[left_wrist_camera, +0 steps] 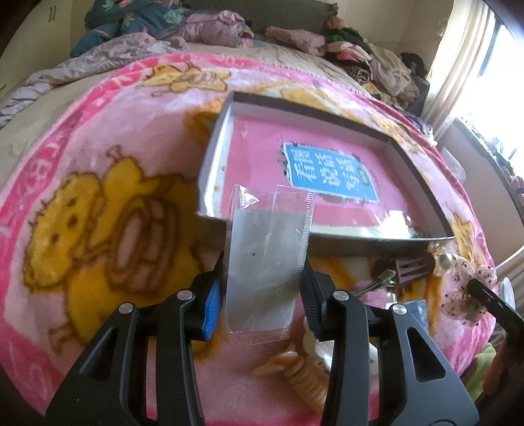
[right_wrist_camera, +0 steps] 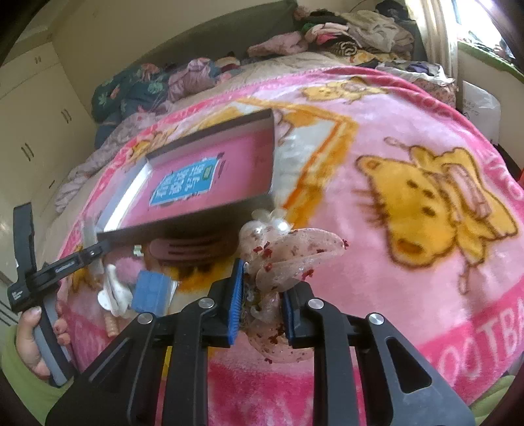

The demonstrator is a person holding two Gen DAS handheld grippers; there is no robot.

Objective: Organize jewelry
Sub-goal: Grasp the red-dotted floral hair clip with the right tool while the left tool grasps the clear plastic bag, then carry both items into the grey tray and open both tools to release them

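My left gripper (left_wrist_camera: 262, 288) is shut on a clear plastic packet with a silvery card (left_wrist_camera: 267, 259) and holds it upright just in front of the open box (left_wrist_camera: 209, 154), which has a pink book with a blue label (left_wrist_camera: 327, 173) in it. My right gripper (right_wrist_camera: 262, 304) is shut on a speckled pink bow hair piece (right_wrist_camera: 288, 259), near the box's front right corner (right_wrist_camera: 268, 157). The bow also shows at the right of the left wrist view (left_wrist_camera: 465, 288). The left gripper appears at the left of the right wrist view (right_wrist_camera: 95, 250).
Loose items lie on the pink cartoon blanket (right_wrist_camera: 409, 164) in front of the box: a brown hair clip (right_wrist_camera: 190, 250), a blue card (right_wrist_camera: 152, 291), a white clip (right_wrist_camera: 114, 291) and an orange spiral tie (left_wrist_camera: 301, 377). Piled clothes (right_wrist_camera: 327, 29) lie at the bed's far end.
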